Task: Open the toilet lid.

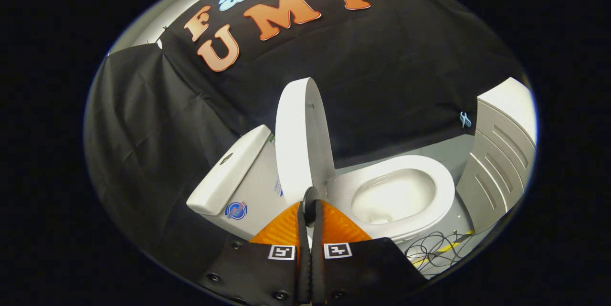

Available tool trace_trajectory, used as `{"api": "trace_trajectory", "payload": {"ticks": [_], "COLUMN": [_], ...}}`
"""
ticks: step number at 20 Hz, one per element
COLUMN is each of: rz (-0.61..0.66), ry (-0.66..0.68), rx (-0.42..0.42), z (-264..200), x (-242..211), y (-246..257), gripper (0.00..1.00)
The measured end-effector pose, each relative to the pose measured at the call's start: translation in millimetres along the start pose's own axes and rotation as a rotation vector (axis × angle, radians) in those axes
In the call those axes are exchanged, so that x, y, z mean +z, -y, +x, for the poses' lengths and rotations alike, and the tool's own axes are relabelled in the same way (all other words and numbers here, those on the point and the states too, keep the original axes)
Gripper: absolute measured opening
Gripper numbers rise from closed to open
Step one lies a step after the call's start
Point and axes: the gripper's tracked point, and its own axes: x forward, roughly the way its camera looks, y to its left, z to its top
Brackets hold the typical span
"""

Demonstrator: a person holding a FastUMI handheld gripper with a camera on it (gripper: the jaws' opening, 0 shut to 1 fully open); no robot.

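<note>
Pressed together with no gap between them, the gripper (pixel 309 210) fingers are seen closed on nothing, their tips just short of the lower edge of the toilet lid (pixel 301 139). Directly ahead, the lid is raised upright, close against the cistern (pixel 236 177) to the left. To the right, the seat (pixel 405 196) and bowl are exposed, with a white cabinet (pixel 501 153) beyond.

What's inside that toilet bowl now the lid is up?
The lid stands raised against the tank, so the bowl shows bare white inside, nothing floating. Its lowest part is hidden by the near rim. The gripper has its jaws closed, just before the lid's edge.
</note>
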Motion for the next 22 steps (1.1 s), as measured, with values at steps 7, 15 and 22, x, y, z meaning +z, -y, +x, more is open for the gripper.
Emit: {"api": "trace_trajectory", "payload": {"ticks": [7,15,22], "rz": [-0.102,-0.152,-0.180], "ry": [0.010,0.008,0.012], "rx": [-0.007,-0.006,-0.017], "z": [6,13,22], "x": [-7,-16,-25], "y": [-44,-66,-92], "gripper": [0.08,0.08,0.08]}}
